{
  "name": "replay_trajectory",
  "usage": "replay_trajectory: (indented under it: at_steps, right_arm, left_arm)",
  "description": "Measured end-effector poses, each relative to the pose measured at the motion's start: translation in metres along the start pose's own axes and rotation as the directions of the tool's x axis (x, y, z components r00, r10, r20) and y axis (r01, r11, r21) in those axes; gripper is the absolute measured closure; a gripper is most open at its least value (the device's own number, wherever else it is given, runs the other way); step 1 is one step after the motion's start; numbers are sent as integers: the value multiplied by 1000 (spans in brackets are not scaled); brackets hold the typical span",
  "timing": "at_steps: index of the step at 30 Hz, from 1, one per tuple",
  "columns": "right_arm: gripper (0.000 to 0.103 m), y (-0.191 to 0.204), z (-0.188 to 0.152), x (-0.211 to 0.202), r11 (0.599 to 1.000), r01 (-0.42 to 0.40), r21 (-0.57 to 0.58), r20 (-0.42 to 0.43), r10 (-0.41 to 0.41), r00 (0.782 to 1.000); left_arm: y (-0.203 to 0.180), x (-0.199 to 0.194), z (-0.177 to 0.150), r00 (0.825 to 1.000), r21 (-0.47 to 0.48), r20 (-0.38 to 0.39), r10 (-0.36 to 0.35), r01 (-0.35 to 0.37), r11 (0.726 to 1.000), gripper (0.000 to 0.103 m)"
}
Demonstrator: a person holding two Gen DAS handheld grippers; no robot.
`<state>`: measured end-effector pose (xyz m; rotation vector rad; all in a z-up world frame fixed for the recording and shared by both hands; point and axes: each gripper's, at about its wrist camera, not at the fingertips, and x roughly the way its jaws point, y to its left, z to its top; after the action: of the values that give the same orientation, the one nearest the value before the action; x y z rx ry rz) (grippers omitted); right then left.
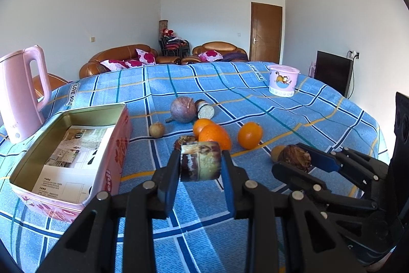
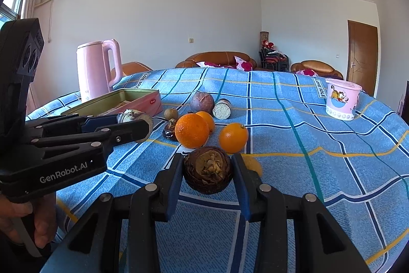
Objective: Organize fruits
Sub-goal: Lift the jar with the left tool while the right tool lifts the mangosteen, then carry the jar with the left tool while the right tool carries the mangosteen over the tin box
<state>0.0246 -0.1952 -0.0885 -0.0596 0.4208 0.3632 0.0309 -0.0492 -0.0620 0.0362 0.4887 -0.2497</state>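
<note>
Two hand-held grippers work over a table draped in a blue plaid cloth [image 1: 294, 99], each with a fruit between its fingers. The left gripper [image 1: 200, 165] is clamped on a mottled brown-and-cream cylindrical fruit piece [image 1: 200, 161], held above the cloth just right of an open pink tin box [image 1: 112, 152] that sits near the table's left edge with printed paper lying inside. The right gripper [image 2: 207, 170] is closed on a dark brown round fruit with a pale, cracked top [image 2: 207, 170]; whether that fruit rests on the cloth or hangs just clear of it cannot be told. A small yellow fruit [image 2: 254, 165] lies just behind the right gripper's outer finger. Toward the middle of the table, three oranges [image 2: 191, 131] are grouped together, two touching and one [image 2: 233, 138] just to their right. A wrinkled dark brown fruit [image 2: 170, 128] sits against the left side of the oranges, and a small tan round fruit [image 2: 170, 113] lies a little beyond it. Farther back, a large purple-brown round fruit [image 2: 202, 103] stands beside a short cut piece with a white speckled face [image 2: 222, 109]. A pink electric kettle [image 2: 98, 68] stands at the table's far left edge behind the tin, and a pink cartoon-printed tub [image 2: 341, 99] sits near the far right edge.
</note>
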Motion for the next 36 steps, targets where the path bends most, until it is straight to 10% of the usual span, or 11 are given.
replay_trajectory:
  at_steps: [36]
  right_arm:
    - [63, 13, 30, -10, 998, -23, -55, 81, 27, 996]
  left_arm:
    - [27, -26, 14, 988, -23, 91, 122, -120, 992, 70]
